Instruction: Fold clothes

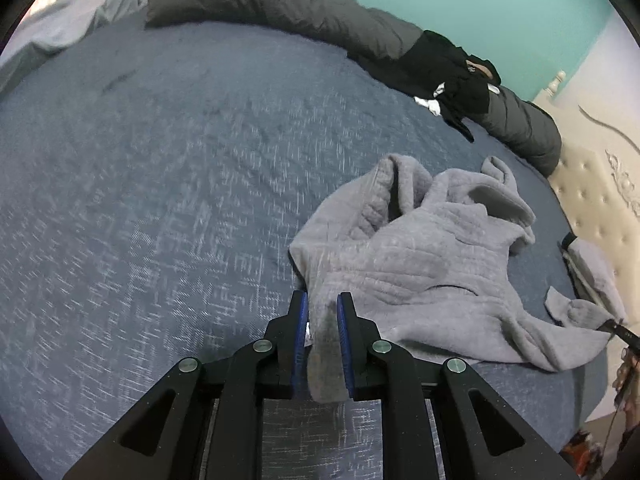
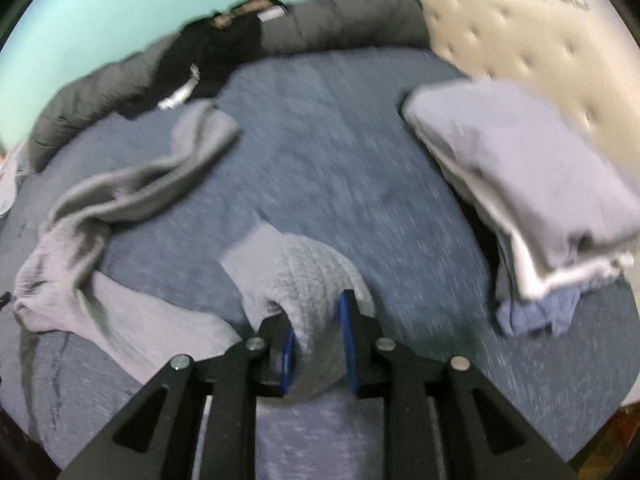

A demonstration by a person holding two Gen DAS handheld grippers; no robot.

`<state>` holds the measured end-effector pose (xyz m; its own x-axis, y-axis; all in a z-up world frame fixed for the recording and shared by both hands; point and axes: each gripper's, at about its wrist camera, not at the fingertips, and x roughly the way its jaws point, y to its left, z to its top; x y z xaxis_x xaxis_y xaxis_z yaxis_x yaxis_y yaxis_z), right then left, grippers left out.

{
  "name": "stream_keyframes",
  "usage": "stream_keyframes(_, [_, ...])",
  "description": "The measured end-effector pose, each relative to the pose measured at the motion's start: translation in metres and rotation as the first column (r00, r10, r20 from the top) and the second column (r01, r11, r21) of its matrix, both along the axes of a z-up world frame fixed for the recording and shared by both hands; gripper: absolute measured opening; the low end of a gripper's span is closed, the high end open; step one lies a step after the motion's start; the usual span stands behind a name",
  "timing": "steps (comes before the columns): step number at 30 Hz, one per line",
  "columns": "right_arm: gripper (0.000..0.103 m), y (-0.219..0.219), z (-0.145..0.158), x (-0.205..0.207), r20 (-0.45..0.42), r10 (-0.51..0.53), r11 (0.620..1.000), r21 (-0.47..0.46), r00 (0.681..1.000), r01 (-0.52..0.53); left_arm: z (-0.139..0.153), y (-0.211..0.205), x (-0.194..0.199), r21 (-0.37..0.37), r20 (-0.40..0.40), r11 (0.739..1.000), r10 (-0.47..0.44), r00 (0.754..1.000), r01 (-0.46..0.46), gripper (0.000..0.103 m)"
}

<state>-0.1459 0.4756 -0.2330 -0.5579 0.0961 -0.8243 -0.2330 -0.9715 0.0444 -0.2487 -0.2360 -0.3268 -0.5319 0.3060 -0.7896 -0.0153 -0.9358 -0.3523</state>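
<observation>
Both grippers, left [image 1: 322, 308] and right [image 2: 318, 316], pinched the grey top [image 1: 420, 248], so I could spread it flat.

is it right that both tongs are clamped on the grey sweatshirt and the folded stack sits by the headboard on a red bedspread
Not quite: the bedspread is blue, not red, as the right wrist view shows. The rest holds: the left tongs and right tongs are each clamped on the grey sweatshirt, and the folded stack sits by the headboard.
</observation>
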Motion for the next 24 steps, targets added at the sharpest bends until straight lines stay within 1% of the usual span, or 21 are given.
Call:
stream_keyframes(2, [0.023,-0.006,0.010,-0.003,-0.030,0.008,1.000,-0.006,1.000,-0.009,-0.004,-0.001,0.000,0.006,0.004,1.000,0.010,1.000,-0.010,0.017])
stream_keyframes(5, [0.031,-0.001,0.013,-0.010,-0.028,-0.013,1.000,-0.021,1.000,0.012,-0.009,-0.002,-0.001,0.016,0.010,1.000,0.024,1.000,-0.024,0.017])
stream_keyframes(8, [0.031,0.014,0.007,-0.006,0.002,-0.067,0.997,-0.045,0.998,0.067,-0.014,-0.003,-0.001,0.025,0.017,0.999,0.039,0.999,-0.039,0.017])
stream_keyframes(11, [0.032,0.028,-0.002,0.001,0.036,-0.068,0.993,-0.091,0.997,0.071,-0.015,-0.005,-0.003,0.032,0.015,0.999,0.043,0.999,-0.043,0.017])
stream_keyframes(14, [0.032,0.038,-0.005,0.009,0.050,-0.087,0.990,-0.107,0.995,0.092,-0.014,-0.007,-0.004,0.043,0.014,0.998,0.049,0.999,-0.049,0.020])
stream_keyframes(16, [0.033,0.044,-0.003,0.013,0.041,-0.104,0.988,-0.113,0.994,0.108,-0.014,-0.009,-0.005,0.050,0.014,0.997,0.053,0.999,-0.053,0.020])
stream_keyframes(17, [0.036,0.047,0.000,0.015,0.030,-0.110,0.987,-0.116,0.994,0.112,-0.014,-0.009,-0.005,0.054,0.013,0.997,0.055,0.998,-0.055,0.020])
stream_keyframes(19, [0.055,0.051,0.007,0.017,0.013,-0.112,0.985,-0.128,0.994,0.112,-0.014,-0.011,-0.006,0.061,0.013,0.996,0.059,0.998,-0.059,0.020])
stream_keyframes(22, [0.056,0.051,0.016,0.018,-0.015,-0.104,0.986,-0.129,0.994,0.101,-0.013,-0.013,-0.007,0.072,0.013,0.995,0.065,0.998,-0.065,0.020])
stream_keyframes(24, [0.056,0.047,0.019,0.017,-0.019,-0.088,0.987,-0.134,0.996,0.084,-0.013,-0.014,-0.008,0.080,0.012,0.994,0.069,0.998,-0.069,0.020])
